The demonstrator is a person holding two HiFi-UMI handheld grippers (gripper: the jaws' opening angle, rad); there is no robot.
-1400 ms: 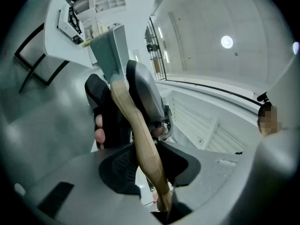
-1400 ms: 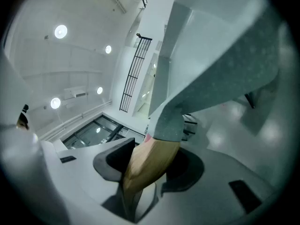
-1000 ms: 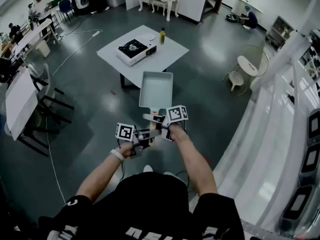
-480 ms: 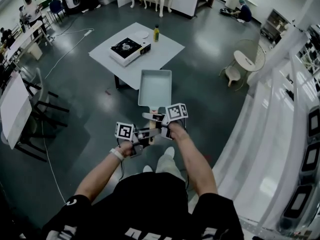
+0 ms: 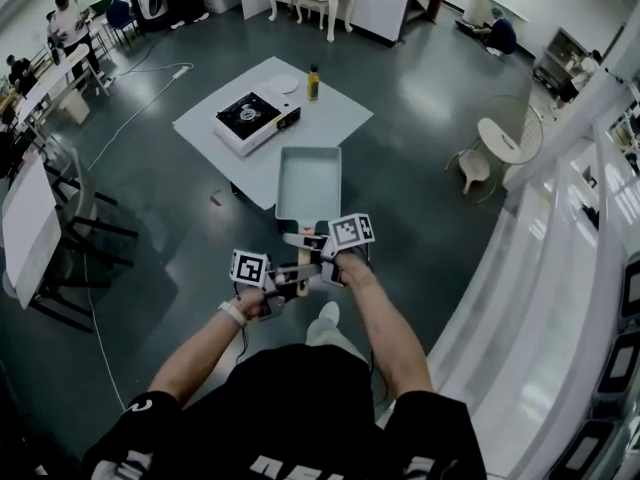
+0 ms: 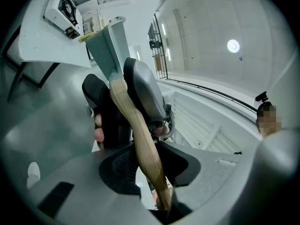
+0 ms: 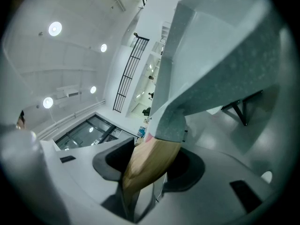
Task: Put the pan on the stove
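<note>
A grey rectangular pan with a wooden handle is held level in the air, its far end over the near edge of a white table. On that table sits a black-topped stove. My right gripper is shut on the handle close to the pan. My left gripper is shut on the handle's tail end. In the left gripper view the handle runs between the pads up to the pan. In the right gripper view the pan fills the upper right.
A yellow bottle and a small white plate stand behind the stove. Dark chairs and a long table are at the left. A round white stool and a long white railing are at the right. People sit at the far end.
The table with the stove has come closer and the pan's far end now overlaps its near edge. Both grips on the handle are unchanged.
</note>
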